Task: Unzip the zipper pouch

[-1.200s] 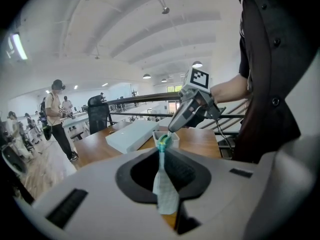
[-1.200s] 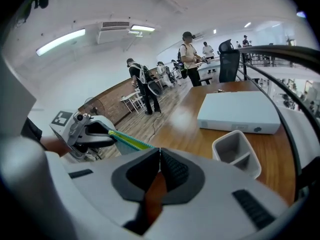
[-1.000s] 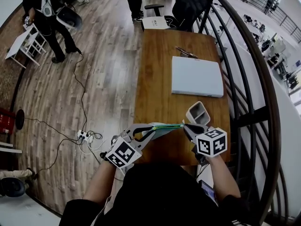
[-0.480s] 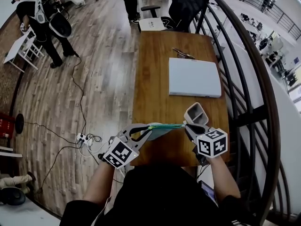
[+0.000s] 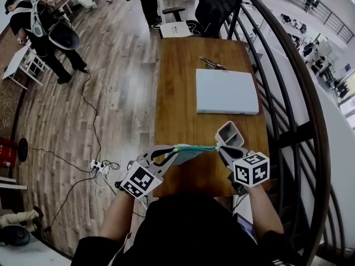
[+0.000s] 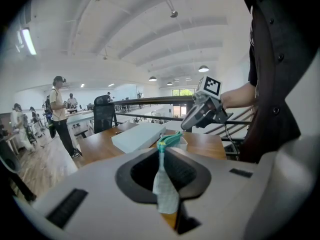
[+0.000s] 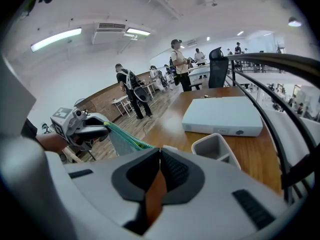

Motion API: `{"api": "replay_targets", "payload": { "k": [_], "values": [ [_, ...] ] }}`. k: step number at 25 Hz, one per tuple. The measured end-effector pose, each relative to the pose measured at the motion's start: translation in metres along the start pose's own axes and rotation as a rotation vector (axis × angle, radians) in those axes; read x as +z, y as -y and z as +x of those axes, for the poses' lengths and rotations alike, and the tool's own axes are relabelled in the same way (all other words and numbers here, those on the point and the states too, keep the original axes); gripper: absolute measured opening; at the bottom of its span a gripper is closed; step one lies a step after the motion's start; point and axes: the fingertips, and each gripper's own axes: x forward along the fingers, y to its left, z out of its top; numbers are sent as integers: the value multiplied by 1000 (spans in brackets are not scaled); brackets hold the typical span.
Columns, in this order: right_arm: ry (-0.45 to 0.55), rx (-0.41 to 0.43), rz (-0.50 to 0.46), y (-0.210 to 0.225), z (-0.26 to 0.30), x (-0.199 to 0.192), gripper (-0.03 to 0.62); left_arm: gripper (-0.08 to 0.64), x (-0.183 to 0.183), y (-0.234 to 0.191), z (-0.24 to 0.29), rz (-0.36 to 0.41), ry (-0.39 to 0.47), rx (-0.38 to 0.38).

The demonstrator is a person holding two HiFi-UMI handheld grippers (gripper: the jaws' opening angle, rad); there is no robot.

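Low centre of the head view, over the wooden table's [image 5: 177, 110] near end, the zipper pouch [image 5: 193, 150] hangs taut. Left gripper [image 5: 173, 152] clamps its fabric end; right gripper [image 5: 219, 148] pinches the zipper end, the pull hidden inside closed jaws.

My left gripper [image 6: 161, 151] is showing matt grey plastic shells and dark ribbed pads [image 6: 190, 174]. My right gripper [image 7: 159, 153] is looking the same. The zipper pouch [image 6: 165, 191] is reading as fine mesh cloth with woven green zip tape. The table [image 5: 180, 82] is gleaming as varnished wood. The white box [image 5: 226, 91] is looking smooth and matt. The railing [image 7: 280, 60] is appearing as dark painted metal.
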Motion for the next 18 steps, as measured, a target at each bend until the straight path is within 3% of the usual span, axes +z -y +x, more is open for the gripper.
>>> {"api": "replay_targets", "payload": {
  "k": [10, 18],
  "values": [
    [59, -9, 11, -2, -23, 17, 2, 41, 18, -10, 7, -52, 59, -7],
    [104, -28, 28, 7, -34, 27, 2, 50, 17, -15, 26, -152, 66, -52]
  ]
}}
